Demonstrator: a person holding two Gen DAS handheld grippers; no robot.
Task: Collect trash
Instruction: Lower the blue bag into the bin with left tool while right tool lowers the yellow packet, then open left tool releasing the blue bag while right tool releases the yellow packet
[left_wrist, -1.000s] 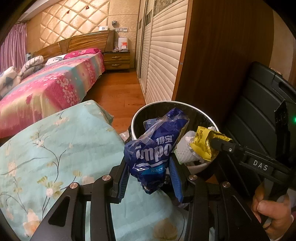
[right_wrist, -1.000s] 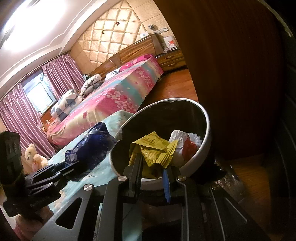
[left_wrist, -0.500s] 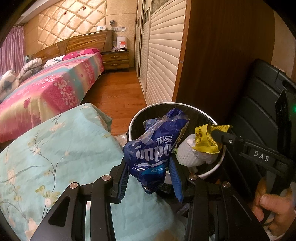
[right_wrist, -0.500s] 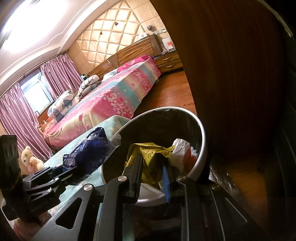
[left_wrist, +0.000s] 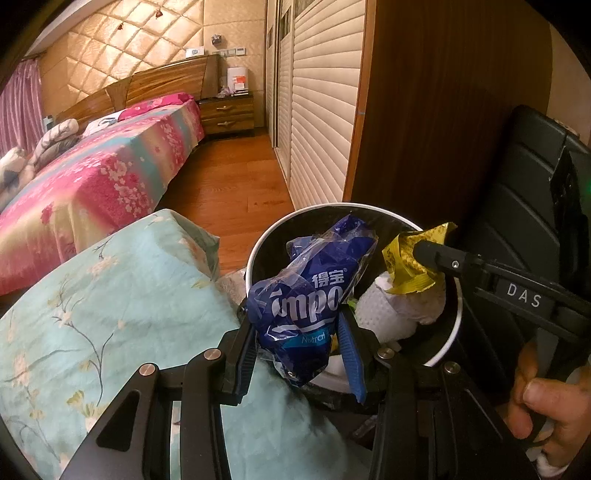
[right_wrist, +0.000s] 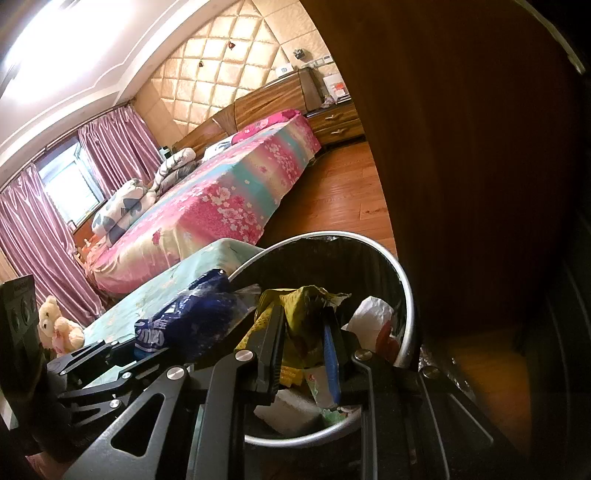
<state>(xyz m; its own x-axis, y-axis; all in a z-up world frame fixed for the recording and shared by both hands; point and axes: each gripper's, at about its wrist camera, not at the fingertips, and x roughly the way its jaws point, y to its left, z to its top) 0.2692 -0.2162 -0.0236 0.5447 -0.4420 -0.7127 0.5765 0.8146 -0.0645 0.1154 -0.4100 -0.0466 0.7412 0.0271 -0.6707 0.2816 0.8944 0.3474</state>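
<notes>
My left gripper (left_wrist: 299, 343) is shut on a crumpled blue tissue packet (left_wrist: 310, 295) and holds it over the near rim of a round black bin with a white rim (left_wrist: 452, 332). My right gripper (right_wrist: 303, 343) is shut on a yellow wrapper (right_wrist: 299, 314) and holds it above the bin (right_wrist: 408, 295). In the left wrist view the right gripper (left_wrist: 424, 254) reaches in from the right with the yellow wrapper (left_wrist: 406, 266). White paper (left_wrist: 391, 314) and other trash lie in the bin. The blue packet (right_wrist: 192, 317) shows left in the right wrist view.
A mint floral cushion (left_wrist: 110, 295) lies left of the bin. A dark wooden wardrobe (left_wrist: 443, 110) and a black ribbed case (left_wrist: 524, 221) stand right behind it. A pink floral bed (left_wrist: 92, 177) and wood floor (left_wrist: 236, 184) lie beyond.
My right gripper has lifted the yellow wrapper a little and shifted it further over the bin. The left gripper with the blue packet has barely moved.
</notes>
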